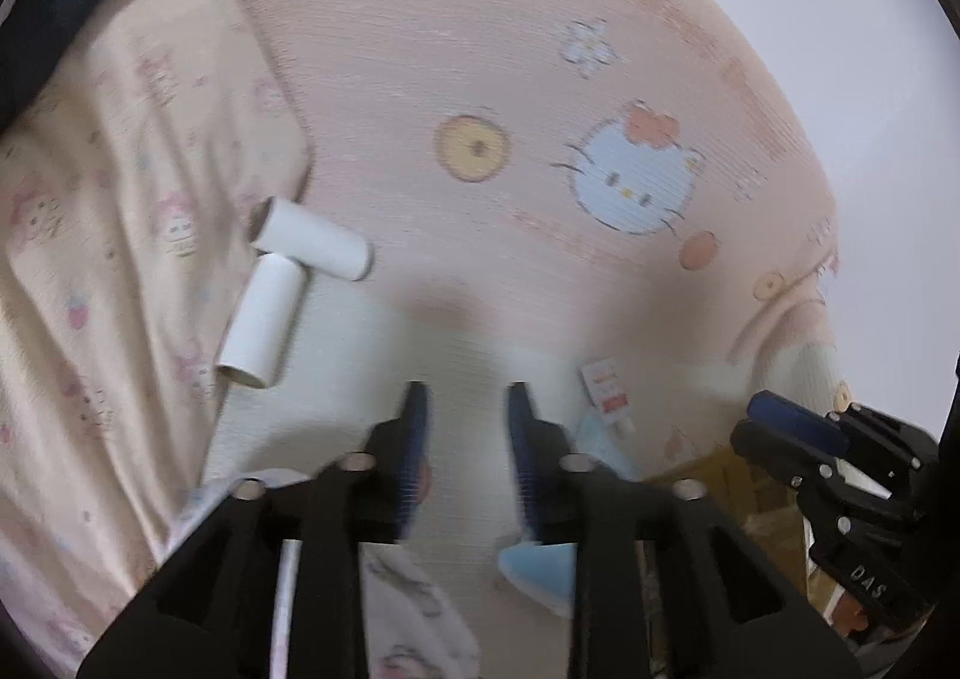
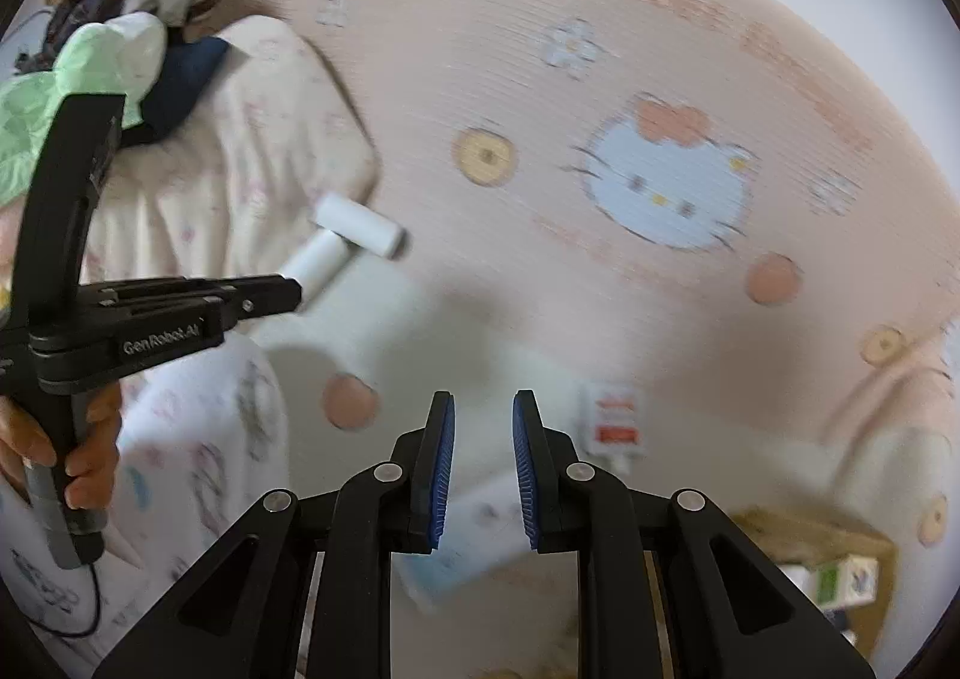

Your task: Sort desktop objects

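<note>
Grippers hover over pink cartoon-print bedding [image 1: 540, 79]. Left gripper [image 1: 468, 409]: jaws parted, nothing between them. Right gripper [image 2: 483, 409]: clenched to its narrowest gap, pads apart, nothing held. Small red-and-white packet [image 2: 615, 415] lies just beyond. Farther left, 2 white cardboard tubes [image 1: 312, 238] touch, forming a T beside a cream pillow [image 1: 120, 199].

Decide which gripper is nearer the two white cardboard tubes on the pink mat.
Left. The left gripper has its tip beside the white cardboard tubes; the right gripper sits off to their right, well clear.
</note>
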The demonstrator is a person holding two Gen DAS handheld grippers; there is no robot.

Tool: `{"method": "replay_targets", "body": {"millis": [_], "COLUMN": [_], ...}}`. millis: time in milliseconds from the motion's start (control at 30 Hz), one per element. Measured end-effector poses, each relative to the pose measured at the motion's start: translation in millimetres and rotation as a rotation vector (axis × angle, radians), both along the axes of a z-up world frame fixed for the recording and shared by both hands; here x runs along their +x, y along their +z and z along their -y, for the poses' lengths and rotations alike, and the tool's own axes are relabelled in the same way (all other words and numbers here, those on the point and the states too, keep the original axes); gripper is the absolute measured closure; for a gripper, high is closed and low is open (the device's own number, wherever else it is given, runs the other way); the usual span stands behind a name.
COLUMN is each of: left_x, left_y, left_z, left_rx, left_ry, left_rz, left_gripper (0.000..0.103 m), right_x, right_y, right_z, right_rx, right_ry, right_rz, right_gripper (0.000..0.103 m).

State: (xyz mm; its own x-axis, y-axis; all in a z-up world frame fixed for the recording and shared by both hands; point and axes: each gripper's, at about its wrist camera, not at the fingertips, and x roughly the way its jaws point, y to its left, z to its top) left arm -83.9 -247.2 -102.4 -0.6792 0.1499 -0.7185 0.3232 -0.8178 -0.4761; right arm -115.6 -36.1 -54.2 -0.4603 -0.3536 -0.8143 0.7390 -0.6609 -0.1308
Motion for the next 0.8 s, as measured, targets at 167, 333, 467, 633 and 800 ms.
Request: {"method": "replay_targets", "body": {"millis": [167,333,467,633,800], "left_x": [0.6,-2.1,-6.3,-19.2,-33.7], "left_y": [-14.8,-27.0,-41.7,-62.9,-81.6], "left_z": [36.3,61.6,83.4,103.8,115.6], "left_rx": [0.078,0.021,0.015,0.049,0.103], "left_ry": [0.039,0.06,0.072,0.076,0.068], "left_rz": [0.05,0.123,0.167,0.203,0.228], "left_gripper": [0.064,0.058,0.056,0.056,0.056], "right_x": [-1.5,-13.9,-34.1,-60.3,-89.4], "right_y": [-13.0,-26.9,-43.1,-67.9,-95.2], "right_z": [37.4,66.5,85.5,101.8,108.1], "right_rx": [-0.066,-0.141,-0.198,-0.251,-0.454], "right_ry": [0.084,0.115,0.094,-0.016,-0.059], "right_rz": [0.069,0.142,0.233,0.309,0.576], "right_gripper": [0.087,0.087,0.086,0.029,0.007]}}
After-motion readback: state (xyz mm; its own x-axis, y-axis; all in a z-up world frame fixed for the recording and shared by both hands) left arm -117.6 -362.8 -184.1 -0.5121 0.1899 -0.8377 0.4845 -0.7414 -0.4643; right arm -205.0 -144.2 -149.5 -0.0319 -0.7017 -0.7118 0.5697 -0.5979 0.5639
